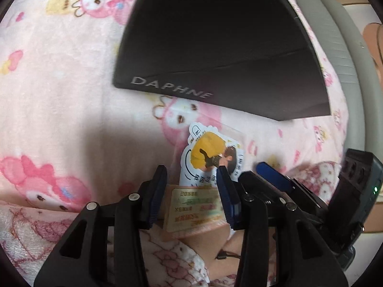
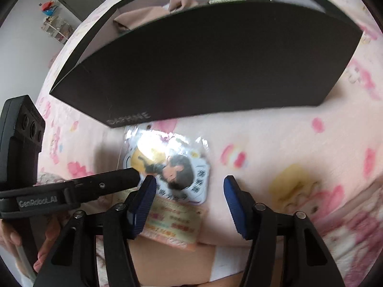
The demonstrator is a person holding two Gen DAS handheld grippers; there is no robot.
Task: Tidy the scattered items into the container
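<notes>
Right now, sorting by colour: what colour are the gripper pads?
Blue pads, clearest in the right wrist view.

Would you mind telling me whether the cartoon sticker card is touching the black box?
Cannot tell. In the right wrist view the sticker card's clear wrapper reaches the black box's lower edge, but glare and blur hide whether they meet.

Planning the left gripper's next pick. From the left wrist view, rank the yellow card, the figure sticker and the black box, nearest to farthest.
1. Yellow card, between the left gripper's fingers.
2. Figure sticker, just beyond the fingertips.
3. Black box, farthest, at the back on the pink blanket.
</notes>
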